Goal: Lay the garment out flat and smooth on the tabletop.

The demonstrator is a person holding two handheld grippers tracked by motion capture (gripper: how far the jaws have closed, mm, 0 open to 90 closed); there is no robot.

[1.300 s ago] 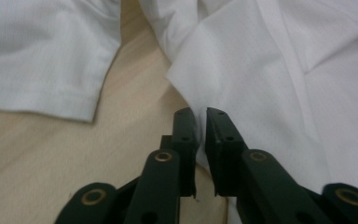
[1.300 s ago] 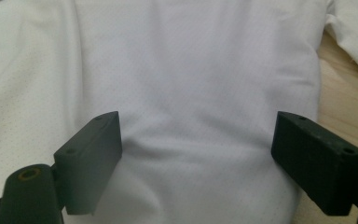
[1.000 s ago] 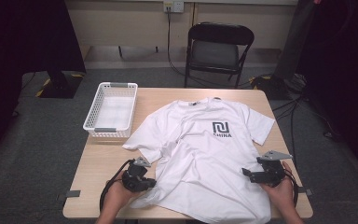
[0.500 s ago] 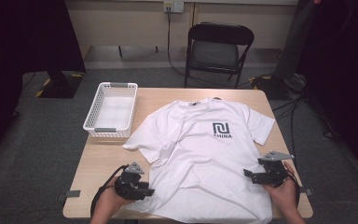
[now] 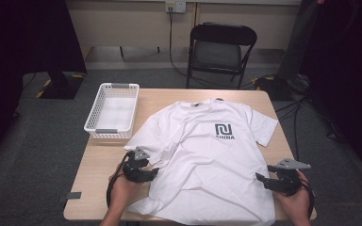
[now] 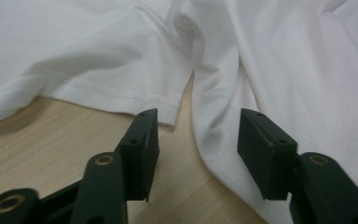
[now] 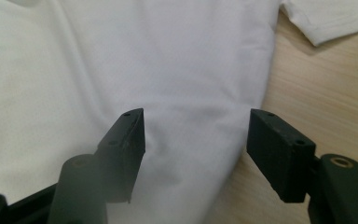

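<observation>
Jaws on both grippers are spread wide with nothing between the pads yet, so neither one has hold of anything.

Left gripper [image 6: 193, 135] first: in its own view the shirt [image 6: 270, 60] side edge runs right up through the gap, with the sleeve [image 6: 98, 70] hem just ahead of the one jaw and the body cloth ahead of the other. Bare table [image 6: 42, 140] sits under and beside that jaw. So the armpit corner where sleeve meets body is basically dead ahead, close.

Right gripper [image 7: 196, 140] is a similar story: the shirt's other side edge runs up between its jaws, cloth under one jaw, wood under the other, and the other sleeve's hem is farther off toward the top corner.

From the high view, the shirt [image 5: 207, 160] lies flat and face up in the middle of the table [image 5: 94, 174], collar away from the person, hem toward them, so its long axis runs front to back. Left gripper [image 5: 140, 172] is at the left side edge just below the sleeve, right gripper [image 5: 275, 182] at the right side edge lower down near the hem. Each hand is closest to its own side, so I'd guess the next thing is pinching both edges. A white basket [image 5: 112, 110] sits off at the far left, well apart.
</observation>
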